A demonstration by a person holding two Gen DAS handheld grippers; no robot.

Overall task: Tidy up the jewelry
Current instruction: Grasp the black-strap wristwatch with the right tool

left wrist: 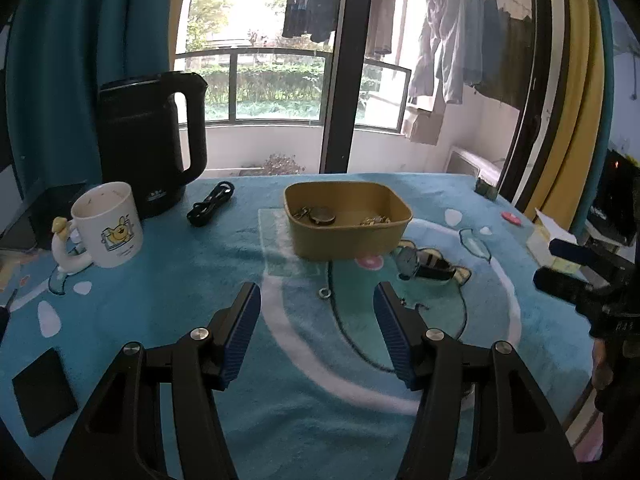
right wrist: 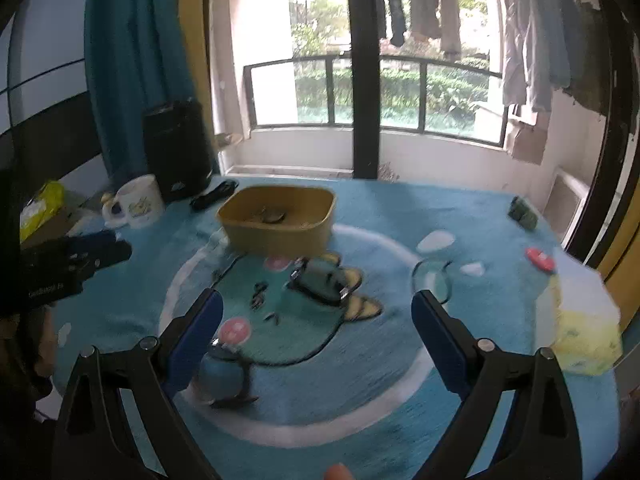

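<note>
A yellow box (left wrist: 347,224) stands mid-table and holds a round pendant and chain pieces; it also shows in the right wrist view (right wrist: 280,220). A wristwatch (left wrist: 424,265) lies just right of the box, seen too in the right wrist view (right wrist: 324,282). A small silver ring (left wrist: 325,292) lies on the blue cloth between my left gripper's fingers. My left gripper (left wrist: 318,300) is open and empty above the cloth. Small dark pieces (right wrist: 260,294) lie left of the watch. My right gripper (right wrist: 316,308) is open and empty; a blue watch (right wrist: 224,372) lies by its left finger.
A black kettle (left wrist: 152,140), a white cartoon mug (left wrist: 110,226) and a black cable (left wrist: 210,204) stand at the back left. A black card case (left wrist: 44,390) lies front left. A yellow-white box (right wrist: 584,320) and a red disc (right wrist: 540,258) sit at the right edge.
</note>
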